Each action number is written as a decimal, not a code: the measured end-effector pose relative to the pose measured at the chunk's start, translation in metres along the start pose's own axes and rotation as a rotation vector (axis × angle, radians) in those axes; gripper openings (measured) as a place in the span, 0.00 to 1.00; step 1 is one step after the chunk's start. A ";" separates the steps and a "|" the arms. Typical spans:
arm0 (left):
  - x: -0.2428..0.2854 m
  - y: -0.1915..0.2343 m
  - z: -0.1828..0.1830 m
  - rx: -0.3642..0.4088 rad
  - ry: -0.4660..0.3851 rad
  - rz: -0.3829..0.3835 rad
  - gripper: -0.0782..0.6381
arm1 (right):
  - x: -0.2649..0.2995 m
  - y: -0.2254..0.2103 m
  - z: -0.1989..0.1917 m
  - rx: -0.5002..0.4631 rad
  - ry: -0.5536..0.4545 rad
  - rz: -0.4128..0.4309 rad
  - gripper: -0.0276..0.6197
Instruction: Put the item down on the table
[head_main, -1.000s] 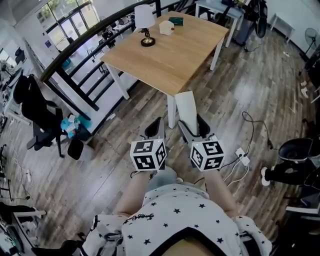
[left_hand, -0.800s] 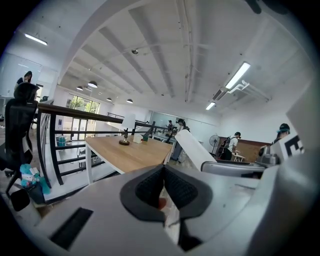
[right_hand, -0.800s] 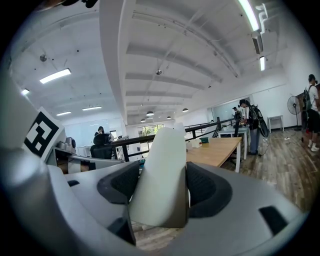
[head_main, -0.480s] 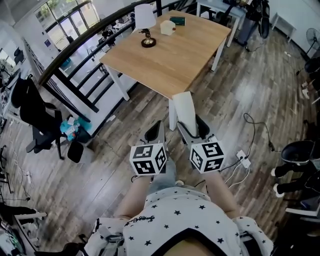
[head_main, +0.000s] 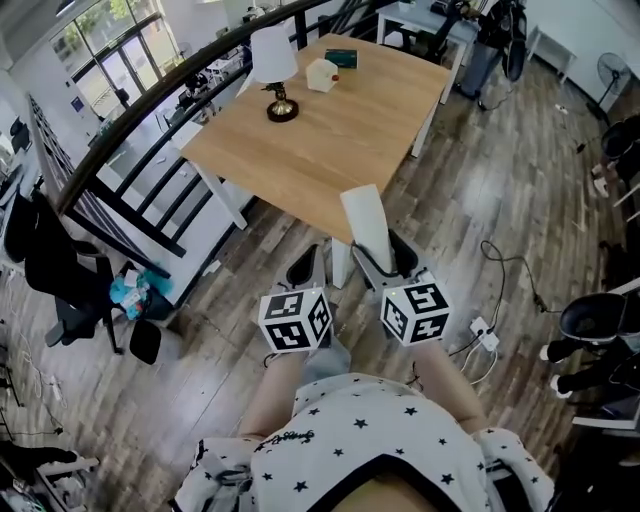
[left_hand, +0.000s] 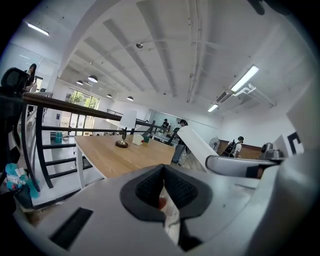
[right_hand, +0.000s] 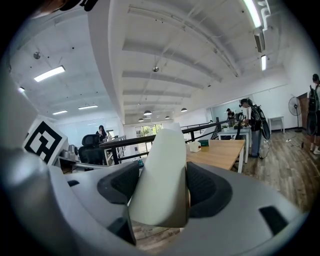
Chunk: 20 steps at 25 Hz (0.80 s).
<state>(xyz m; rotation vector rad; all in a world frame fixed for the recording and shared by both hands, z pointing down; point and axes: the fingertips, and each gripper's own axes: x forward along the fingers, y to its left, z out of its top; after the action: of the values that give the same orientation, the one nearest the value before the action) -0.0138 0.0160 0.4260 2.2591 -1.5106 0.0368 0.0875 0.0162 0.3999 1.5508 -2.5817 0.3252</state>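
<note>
The right gripper (head_main: 383, 255) is grasping one white item (head_main: 362, 212) between its two jaws, one table (head_main: 330, 140) lying just ahead, while the left gripper (head_main: 308, 260) alongside is sitting clenched, empty.

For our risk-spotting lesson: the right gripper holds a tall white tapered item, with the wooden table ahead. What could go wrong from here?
1. The tall white tapered item leans in the right gripper, whose jaws clamp only its lower end; it may topple once set on the light wooden table.
2. A white power strip with cables lies on the floor to the person's right; a step there could trip them.
</note>
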 end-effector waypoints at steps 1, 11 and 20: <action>0.009 0.004 0.006 0.006 -0.001 -0.003 0.13 | 0.009 -0.003 0.004 -0.002 -0.001 -0.004 0.49; 0.093 0.051 0.054 0.041 0.008 -0.034 0.13 | 0.105 -0.031 0.035 -0.003 -0.007 -0.038 0.49; 0.160 0.101 0.080 0.060 0.022 -0.049 0.13 | 0.195 -0.051 0.044 0.008 -0.005 -0.046 0.49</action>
<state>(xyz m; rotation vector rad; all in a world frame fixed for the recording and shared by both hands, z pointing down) -0.0547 -0.1850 0.4258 2.3343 -1.4607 0.0933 0.0415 -0.1846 0.4034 1.6131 -2.5473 0.3285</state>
